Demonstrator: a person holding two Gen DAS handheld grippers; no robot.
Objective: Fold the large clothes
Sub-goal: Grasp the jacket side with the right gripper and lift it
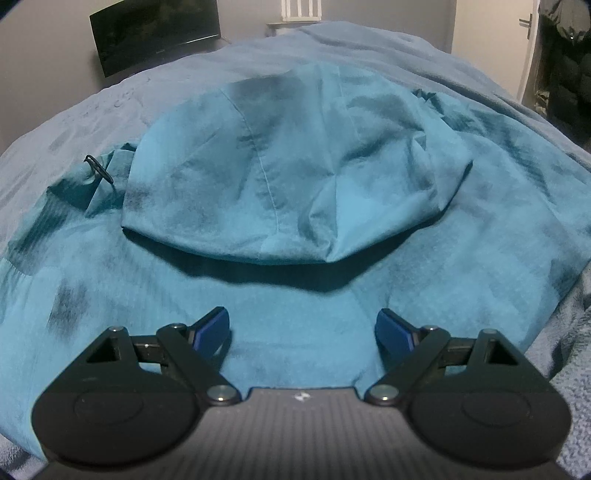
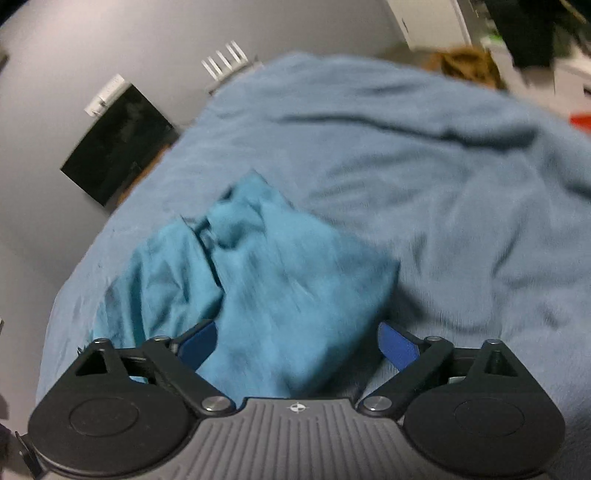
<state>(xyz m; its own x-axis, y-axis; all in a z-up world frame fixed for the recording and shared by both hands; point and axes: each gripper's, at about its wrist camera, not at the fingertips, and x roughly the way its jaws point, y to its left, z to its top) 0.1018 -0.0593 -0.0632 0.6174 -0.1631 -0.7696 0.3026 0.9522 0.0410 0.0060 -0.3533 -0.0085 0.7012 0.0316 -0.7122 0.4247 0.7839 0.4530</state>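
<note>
A teal hooded jacket [image 1: 295, 177] lies spread on a bed, its hood folded toward me over the body. A black cord loop [image 1: 98, 168] shows at its left edge. My left gripper [image 1: 302, 332] hovers just above the jacket's cloth, jaws wide apart, nothing between the blue pads [image 1: 212, 330]. In the blurred right wrist view the same teal jacket [image 2: 266, 280] lies bunched on the bed. My right gripper [image 2: 299, 343] stands open over its near edge; cloth lies between the fingers but the pads do not press on it.
A grey-blue blanket [image 1: 406, 62] covers the bed [image 2: 424, 184] all around the jacket. A dark monitor [image 1: 155, 33] hangs on the grey wall beyond. A white door [image 1: 517, 44] and dark hanging clothes [image 1: 565, 66] stand at the right.
</note>
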